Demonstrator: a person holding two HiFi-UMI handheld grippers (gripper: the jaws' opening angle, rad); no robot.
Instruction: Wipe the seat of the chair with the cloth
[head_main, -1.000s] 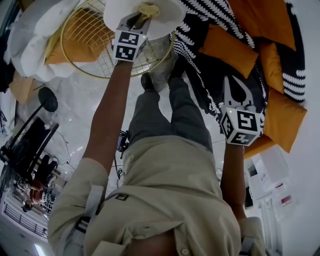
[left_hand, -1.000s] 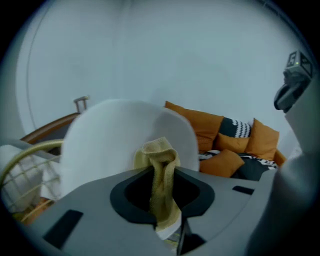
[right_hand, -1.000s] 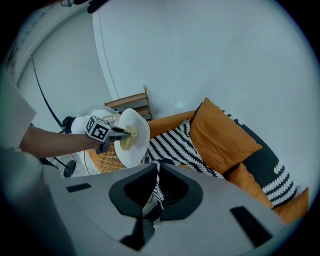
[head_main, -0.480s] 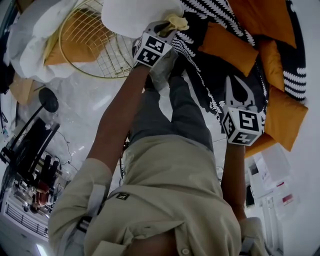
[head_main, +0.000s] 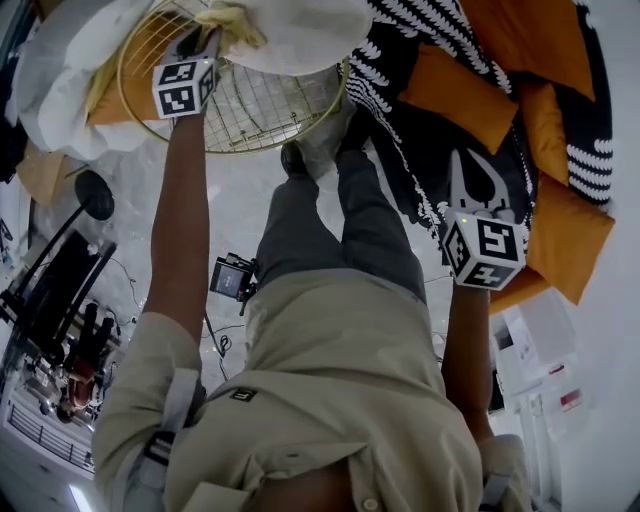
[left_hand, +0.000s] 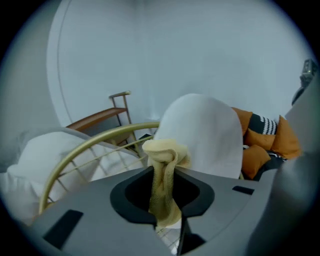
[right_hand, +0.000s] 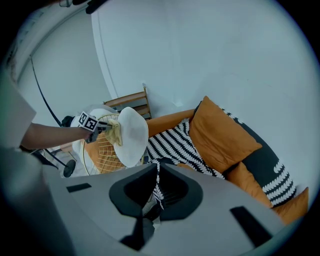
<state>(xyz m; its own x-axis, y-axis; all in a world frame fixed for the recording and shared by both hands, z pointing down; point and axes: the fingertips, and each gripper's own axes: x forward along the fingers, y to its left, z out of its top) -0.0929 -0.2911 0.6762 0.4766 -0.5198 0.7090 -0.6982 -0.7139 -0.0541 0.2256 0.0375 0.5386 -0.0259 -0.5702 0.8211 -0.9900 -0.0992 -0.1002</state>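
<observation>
We read no words or numbers, only black-and-white square markers on the left cube (head_main: 183, 87) and right cube (head_main: 483, 252), print on the papers (head_main: 545, 340) too small.

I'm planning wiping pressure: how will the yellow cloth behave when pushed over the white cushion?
Probably floppy: the yellow cloth bunches into folds where the left gripper pinches it. Likely light, being thin and small. Pushed on the white cushion, it may crumple rather than spread flat.
</observation>
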